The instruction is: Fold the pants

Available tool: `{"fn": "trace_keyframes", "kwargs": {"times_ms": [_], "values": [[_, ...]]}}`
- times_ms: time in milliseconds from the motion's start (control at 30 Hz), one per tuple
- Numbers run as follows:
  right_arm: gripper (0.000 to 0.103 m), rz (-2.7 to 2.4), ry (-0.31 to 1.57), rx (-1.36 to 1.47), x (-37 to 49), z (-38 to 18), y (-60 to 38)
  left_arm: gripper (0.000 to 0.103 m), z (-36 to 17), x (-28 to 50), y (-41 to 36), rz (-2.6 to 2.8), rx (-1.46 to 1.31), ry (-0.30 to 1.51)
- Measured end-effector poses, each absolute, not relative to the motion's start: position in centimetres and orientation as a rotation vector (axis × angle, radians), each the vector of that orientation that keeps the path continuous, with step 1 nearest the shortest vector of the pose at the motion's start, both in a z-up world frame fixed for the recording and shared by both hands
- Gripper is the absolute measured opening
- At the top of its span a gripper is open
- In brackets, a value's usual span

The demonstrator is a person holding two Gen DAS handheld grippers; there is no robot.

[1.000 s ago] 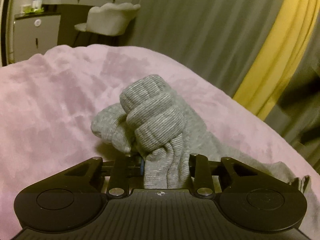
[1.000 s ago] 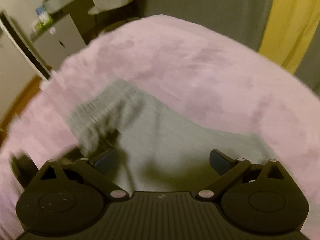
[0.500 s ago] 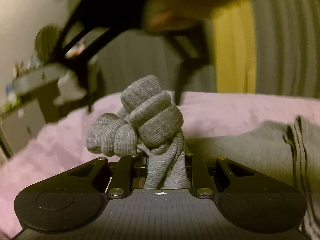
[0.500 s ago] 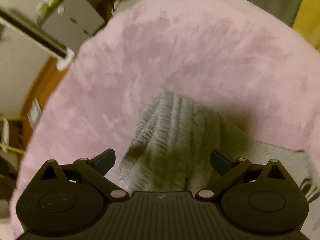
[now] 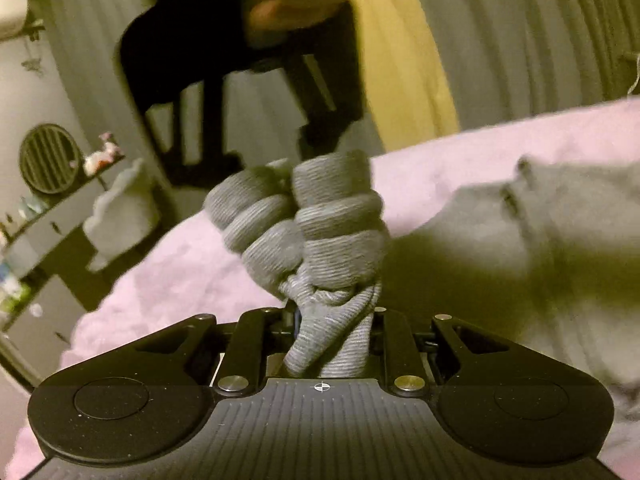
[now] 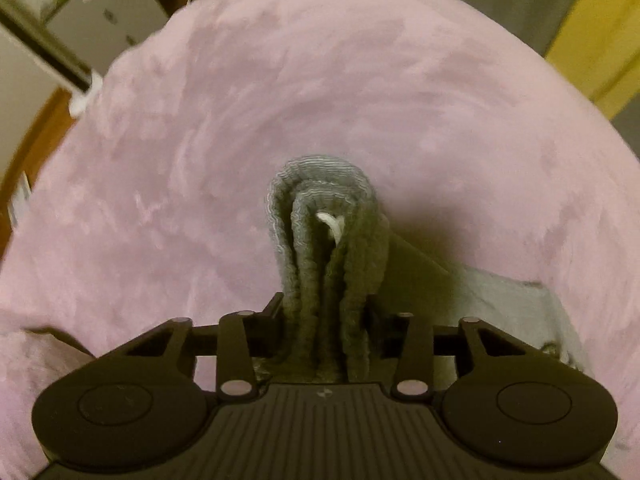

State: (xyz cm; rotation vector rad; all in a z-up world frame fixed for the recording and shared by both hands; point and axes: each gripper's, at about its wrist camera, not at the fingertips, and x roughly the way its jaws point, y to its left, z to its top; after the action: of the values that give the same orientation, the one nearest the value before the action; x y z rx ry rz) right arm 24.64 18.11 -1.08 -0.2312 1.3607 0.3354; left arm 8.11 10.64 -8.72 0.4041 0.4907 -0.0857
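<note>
The right gripper (image 6: 326, 320), spread wide above the cloth half a second earlier, had clamped down on the ribbed waistband (image 6: 324, 208), white drawstring (image 6: 332, 226) peeking out. The left gripper (image 5: 334, 320) kept pinching its bunched ribbed cuffs (image 5: 308, 220). With both ends caught, a fold looked ready to begin. The soft grey knit pants (image 5: 520, 248) sagged over the plush pink blanket (image 6: 280, 100).
</note>
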Motion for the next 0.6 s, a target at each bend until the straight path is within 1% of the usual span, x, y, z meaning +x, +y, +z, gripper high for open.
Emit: {"fn": "trace_keyframes", "kwargs": {"times_ms": [67,300,467,533,600], "values": [[0.036,0.334,1.330,-0.180,23.8,0.0,15.5,0.023,-7.4,7.3,9.8,-0.117,0.377,0.476],[0.035,0.336,1.206,0.036,18.5,5.4,5.0,0.023,-3.8,3.4,4.0,-0.262,0.398,0.401],[0.035,0.249,1.120,0.161,13.7,7.2,-4.1,0.023,-4.3,0.5,-2.3,-0.410,0.484,0.387],[0.035,0.193,1.101,0.219,11.7,6.8,-8.2,0.023,-5.1,-0.4,-4.8,-0.472,0.498,0.402],[0.035,0.146,1.090,0.264,10.0,5.9,-11.9,0.023,-6.3,-1.7,-7.6,-0.521,0.570,0.414]]}}
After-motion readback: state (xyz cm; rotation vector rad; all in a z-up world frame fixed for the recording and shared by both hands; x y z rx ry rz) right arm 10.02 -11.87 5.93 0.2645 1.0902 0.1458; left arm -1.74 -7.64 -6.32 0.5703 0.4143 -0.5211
